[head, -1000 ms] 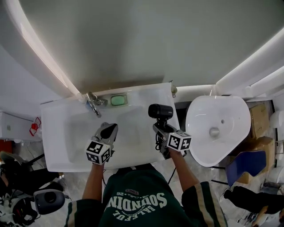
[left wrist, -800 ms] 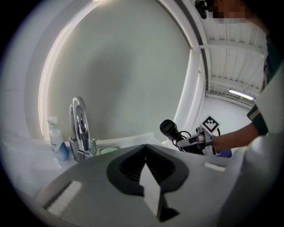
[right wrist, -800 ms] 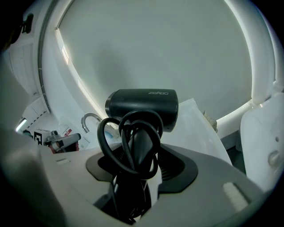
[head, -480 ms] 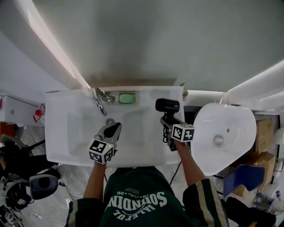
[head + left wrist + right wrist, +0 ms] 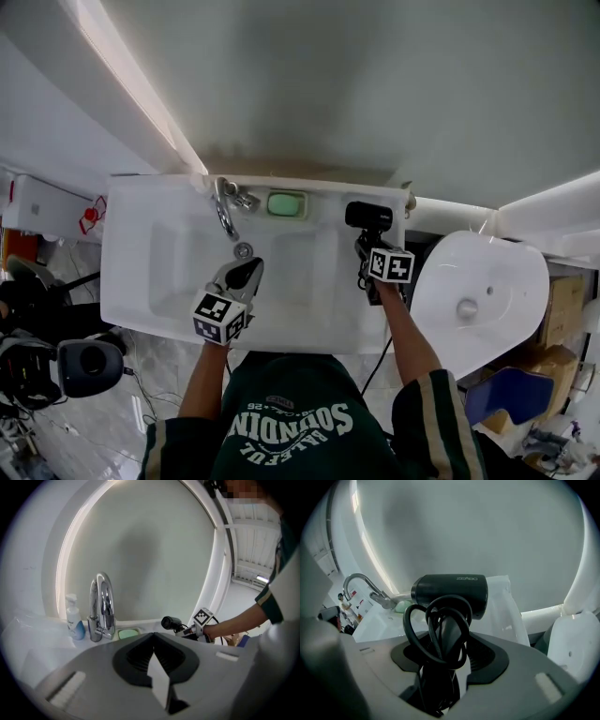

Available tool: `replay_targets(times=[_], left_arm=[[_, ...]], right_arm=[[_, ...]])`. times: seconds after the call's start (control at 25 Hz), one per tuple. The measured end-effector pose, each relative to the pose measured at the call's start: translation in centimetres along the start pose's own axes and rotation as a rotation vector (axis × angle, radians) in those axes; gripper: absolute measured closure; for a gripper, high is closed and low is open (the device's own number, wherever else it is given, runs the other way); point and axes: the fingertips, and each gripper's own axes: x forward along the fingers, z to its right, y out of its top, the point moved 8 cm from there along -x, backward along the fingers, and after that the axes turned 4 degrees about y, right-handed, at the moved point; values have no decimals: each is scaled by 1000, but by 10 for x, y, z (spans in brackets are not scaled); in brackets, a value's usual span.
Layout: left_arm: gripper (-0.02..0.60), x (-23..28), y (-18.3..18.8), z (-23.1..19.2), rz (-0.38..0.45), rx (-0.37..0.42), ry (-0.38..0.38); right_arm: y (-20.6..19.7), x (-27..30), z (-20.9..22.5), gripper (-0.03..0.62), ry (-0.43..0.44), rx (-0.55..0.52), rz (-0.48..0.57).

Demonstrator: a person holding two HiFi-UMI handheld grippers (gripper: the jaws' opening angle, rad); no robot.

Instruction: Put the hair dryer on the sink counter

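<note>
The black hair dryer [image 5: 368,216] hangs over the back right corner of the white sink counter [image 5: 127,239], barrel level and pointing left. I cannot tell if it touches the counter. My right gripper [image 5: 367,246] is shut on its handle, with the black cord looped around it. In the right gripper view the hair dryer [image 5: 450,590] fills the middle above my right gripper [image 5: 443,667]. My left gripper [image 5: 246,274] hovers over the basin, shut and empty. The left gripper view shows my left gripper [image 5: 157,667], with the hair dryer [image 5: 171,622] far off at right.
A chrome faucet [image 5: 225,206] and a green soap dish [image 5: 286,203] stand at the counter's back edge, with the drain [image 5: 243,250] below. A soap bottle [image 5: 75,620] stands left of the faucet. A second white basin [image 5: 478,300] lies to the right. The mirror wall rises close behind.
My right gripper has carried the hair dryer a little further toward the back wall over the counter's right corner. The head view has shifted. My left gripper stays over the basin.
</note>
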Motion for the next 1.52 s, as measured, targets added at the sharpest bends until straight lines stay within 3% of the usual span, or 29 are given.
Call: replay_targets(times=[0.4,0.84,1.2,1.52], left_arm=[[531,-3,-10,-12,-30,-19,24],[531,-1,-11,-13,-49,-19,19],[531,-2,-14,-11,-59,-19,5],[531,-3,-16,-11,-55,-16,-20]], right_arm=[[-1,31,17,362,-79,2,-84],[-3,39,19,361,-175,-73,-144],[-6,40,19,361,-171,-71,-173],[-2,19,14,360,-181,-78,-83]])
